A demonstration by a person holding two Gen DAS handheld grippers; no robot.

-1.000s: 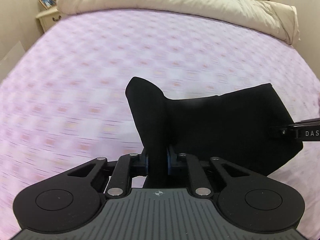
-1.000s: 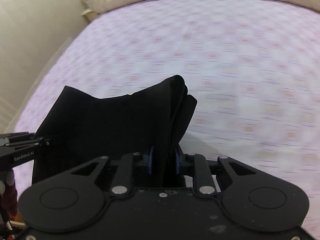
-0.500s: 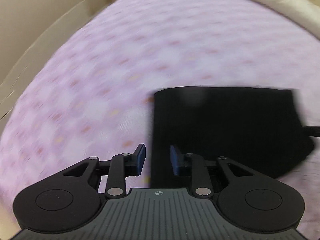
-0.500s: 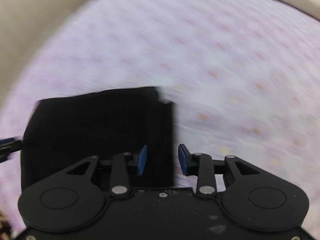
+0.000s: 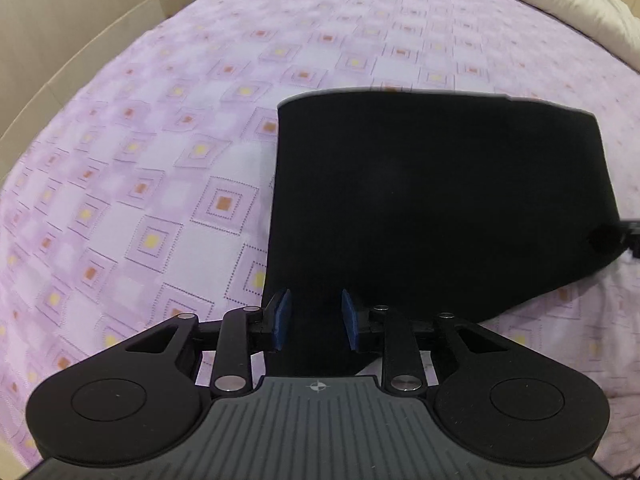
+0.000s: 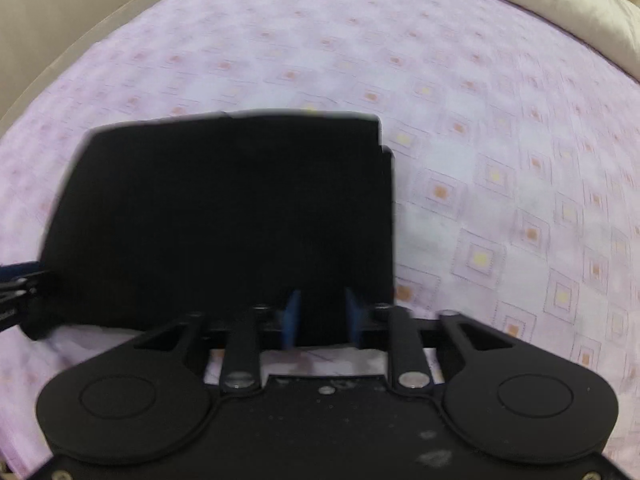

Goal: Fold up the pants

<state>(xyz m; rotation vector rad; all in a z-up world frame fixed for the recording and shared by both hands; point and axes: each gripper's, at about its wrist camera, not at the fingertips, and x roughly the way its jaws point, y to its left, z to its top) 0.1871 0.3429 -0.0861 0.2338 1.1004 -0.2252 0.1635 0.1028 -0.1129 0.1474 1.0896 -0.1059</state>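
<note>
We have the black pants (image 5: 436, 200) folded into a compact rectangle on the bed (image 5: 160, 184), towards its near edge. Our left gripper (image 5: 314, 320) and right gripper (image 6: 320, 318) are both released, jaws straddling the near hem. Withdrawing carelessly could snag and undo the fold. No containers show.

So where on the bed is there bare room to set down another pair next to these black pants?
Bare purple bedspread lies left of the folded black pants, out to the cardboard edge. More runs beyond them up to the cream duvet, and right of them. It is crowded near the front: the open left tool and open right tool straddle the pants' near corners.
</note>
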